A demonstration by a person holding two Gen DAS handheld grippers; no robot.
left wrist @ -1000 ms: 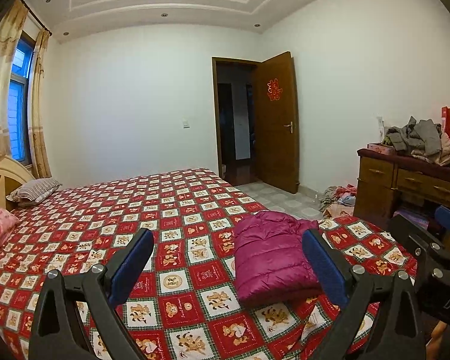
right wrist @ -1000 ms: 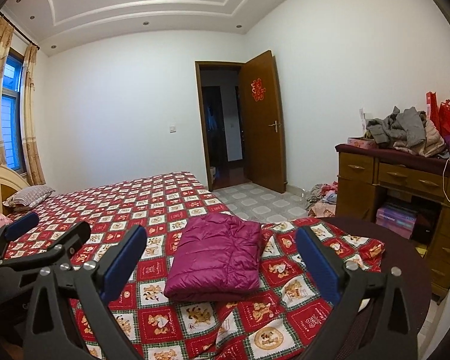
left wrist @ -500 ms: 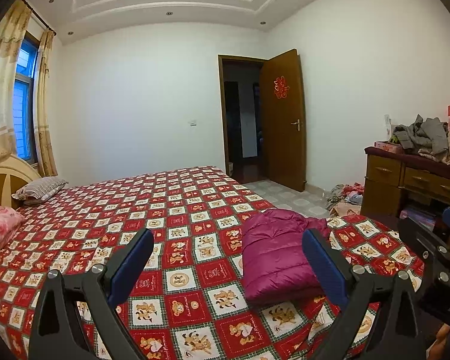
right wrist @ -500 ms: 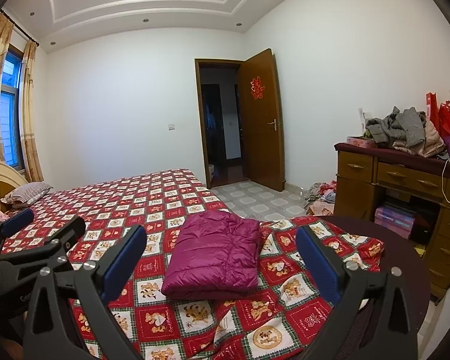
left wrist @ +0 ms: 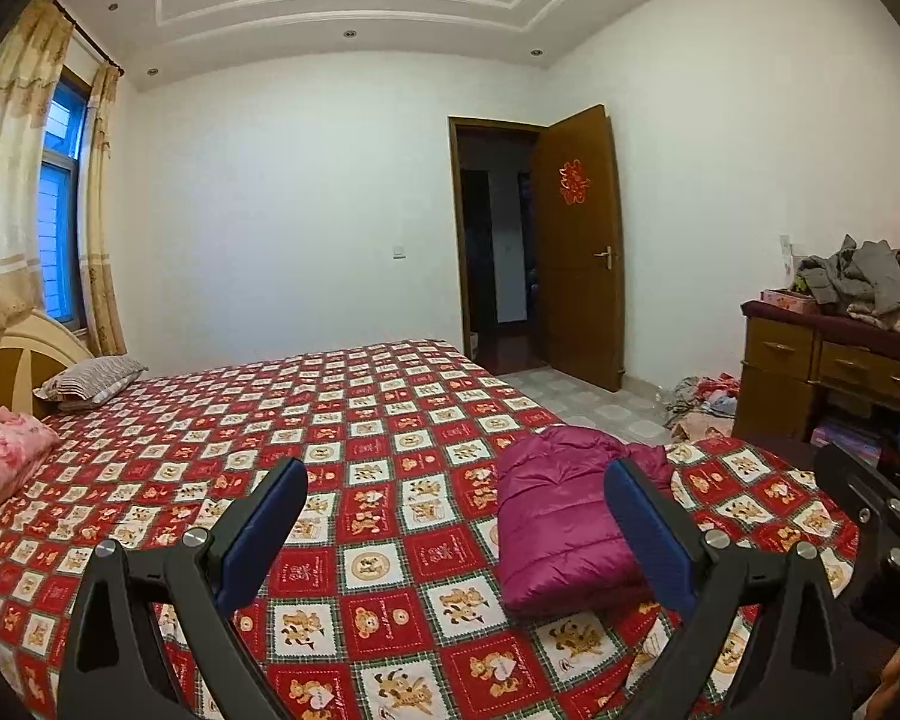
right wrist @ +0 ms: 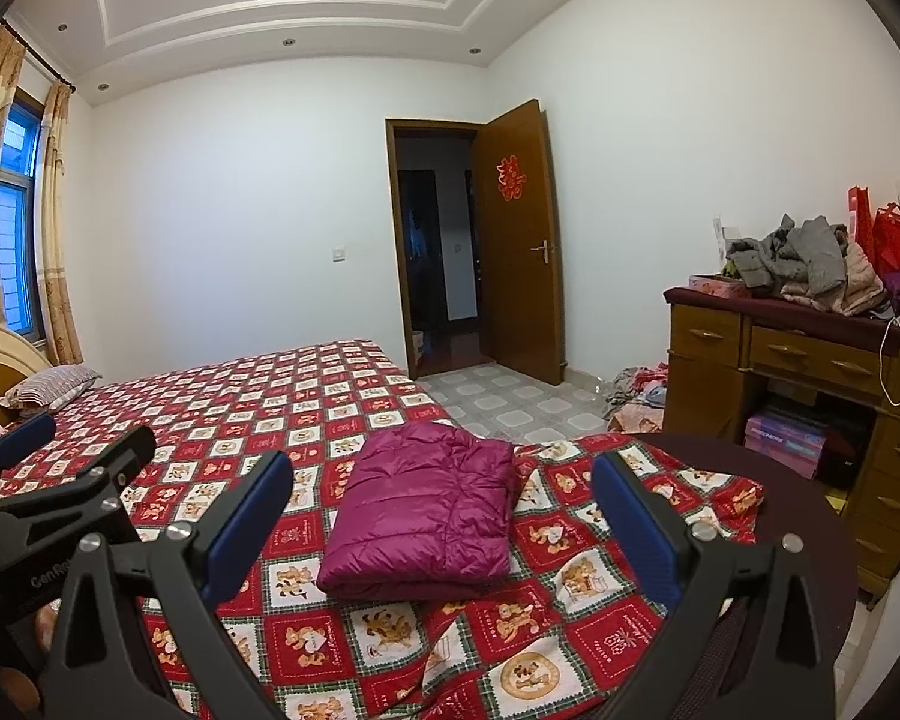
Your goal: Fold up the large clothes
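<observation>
Purple padded jacket lies folded in a compact rectangle on the patterned bedspread, near the bed's foot corner; edges look squared, so the fold reads as finished and the bundle set down to rest; left gripper held above the bed, jaws wide apart, nothing between them; right gripper likewise spread and empty, probably because the garment needs no further handling; jacket sits ahead of and below both tools, untouched, right of centre in the left view, centred between the right tool's fingers; heap of unfolded clothes on the wooden desk, well apart
</observation>
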